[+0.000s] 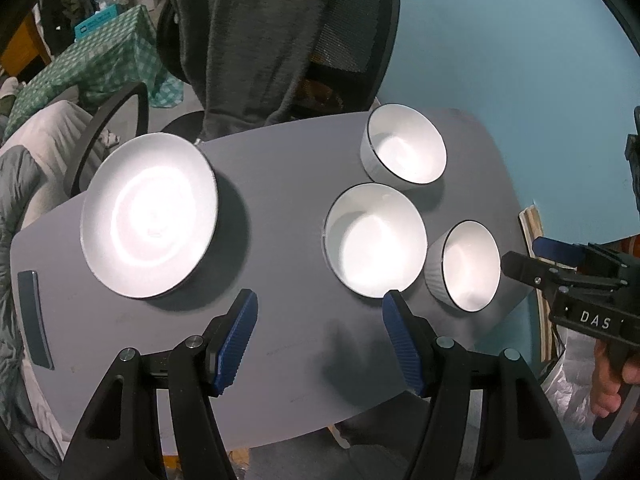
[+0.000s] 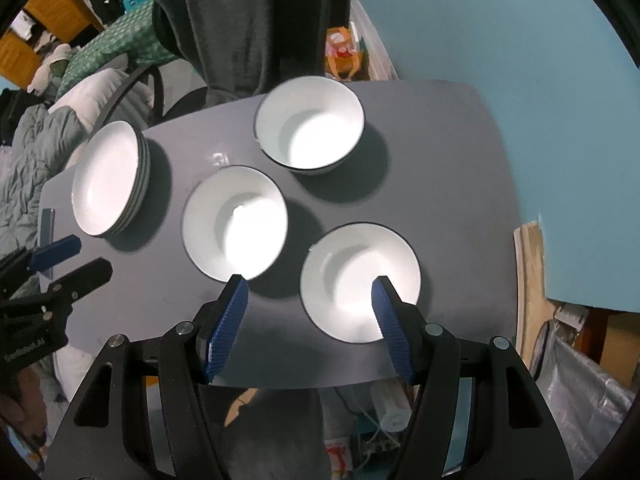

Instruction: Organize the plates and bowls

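Observation:
A stack of white plates [image 1: 150,216] [image 2: 106,186] sits on the left of the grey table [image 1: 280,240] [image 2: 460,168]. Three white bowls with dark rims stand apart on the right: a far one [image 1: 404,144] [image 2: 310,122], a middle one [image 1: 374,240] [image 2: 234,224], a near right one [image 1: 468,266] [image 2: 360,284]. My left gripper [image 1: 318,304] is open and empty above the table's near part, between the plates and the middle bowl. My right gripper [image 2: 308,292] is open and empty above the near edge, its right finger over the near right bowl.
An office chair [image 1: 360,32] draped with a grey garment [image 1: 248,40] stands behind the table. A dark flat strip [image 1: 34,316] lies at the table's left end. A wooden board [image 2: 528,280] leans at the right. Bedding and clutter lie to the left.

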The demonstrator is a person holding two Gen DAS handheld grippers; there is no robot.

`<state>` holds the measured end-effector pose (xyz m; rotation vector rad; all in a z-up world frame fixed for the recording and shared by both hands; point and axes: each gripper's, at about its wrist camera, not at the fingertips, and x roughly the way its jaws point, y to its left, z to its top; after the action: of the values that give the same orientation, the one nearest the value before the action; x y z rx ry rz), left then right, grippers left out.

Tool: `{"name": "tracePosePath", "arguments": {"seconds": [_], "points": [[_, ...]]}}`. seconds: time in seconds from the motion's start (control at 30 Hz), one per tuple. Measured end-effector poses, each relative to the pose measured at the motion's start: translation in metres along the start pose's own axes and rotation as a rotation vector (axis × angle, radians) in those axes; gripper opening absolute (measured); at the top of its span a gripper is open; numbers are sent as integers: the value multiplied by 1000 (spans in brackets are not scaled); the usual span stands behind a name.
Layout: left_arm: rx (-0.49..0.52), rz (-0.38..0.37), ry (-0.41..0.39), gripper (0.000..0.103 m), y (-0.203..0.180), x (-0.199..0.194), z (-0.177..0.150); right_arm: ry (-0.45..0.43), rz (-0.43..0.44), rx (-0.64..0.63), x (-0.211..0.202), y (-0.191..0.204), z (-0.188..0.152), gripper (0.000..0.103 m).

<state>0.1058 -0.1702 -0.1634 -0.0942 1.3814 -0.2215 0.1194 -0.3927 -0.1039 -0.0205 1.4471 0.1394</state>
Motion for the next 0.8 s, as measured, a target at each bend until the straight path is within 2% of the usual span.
{"name": "tracePosePath", "arguments": {"seconds": [0.23, 0.43, 0.63, 0.8], "points": [[6, 20, 34, 68, -9, 22, 9, 9, 26, 4, 10, -15, 3, 64], [-27, 16, 67, 68, -7, 46, 15, 1, 75, -9, 26, -20, 12, 64], [-71, 28, 105, 68, -2, 74, 20, 20, 139, -35, 50, -17, 28, 64], [-102, 42, 130, 68, 1, 97, 23, 52, 145, -90, 73, -7, 36, 64]]}}
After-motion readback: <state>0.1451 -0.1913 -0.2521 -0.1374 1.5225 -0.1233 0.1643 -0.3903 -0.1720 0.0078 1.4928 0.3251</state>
